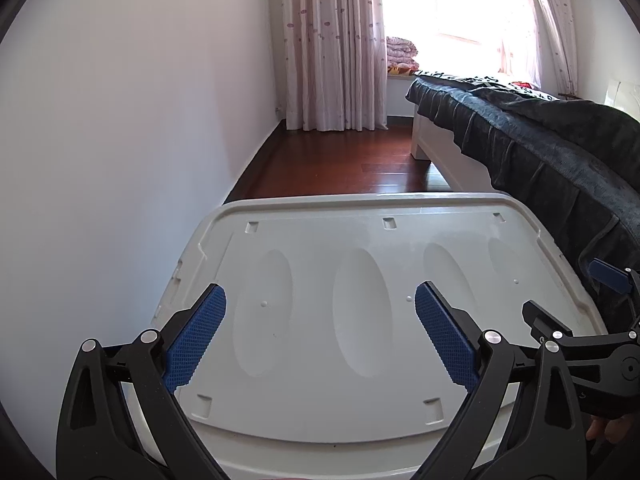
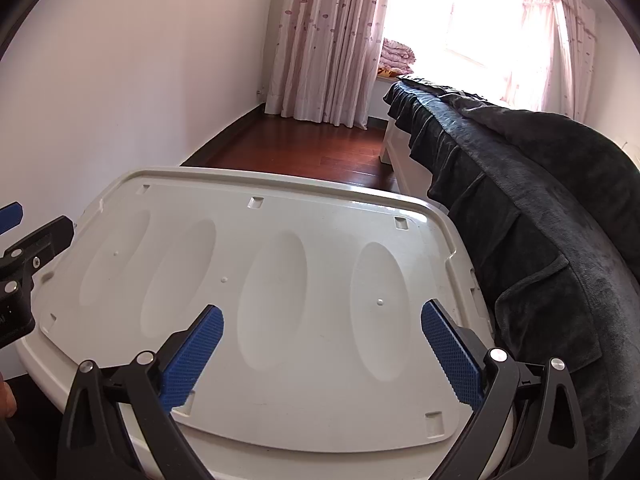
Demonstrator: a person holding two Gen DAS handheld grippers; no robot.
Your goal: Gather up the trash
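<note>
A white plastic box lid [image 1: 360,320] with oval dents fills the lower half of both views; it also shows in the right wrist view [image 2: 280,300]. My left gripper [image 1: 320,300] hovers over its near edge, open and empty, blue pads wide apart. My right gripper [image 2: 322,320] is also open and empty over the lid's near right part. The right gripper shows at the right edge of the left wrist view [image 1: 576,304], and the left gripper at the left edge of the right wrist view [image 2: 28,232]. No trash is in view.
A bed with a dark blue-grey cover [image 1: 560,152] stands close on the right of the box. A white wall [image 1: 120,140] is on the left. Red-brown wooden floor [image 1: 340,160] runs to pink curtains [image 1: 332,48] and a bright window.
</note>
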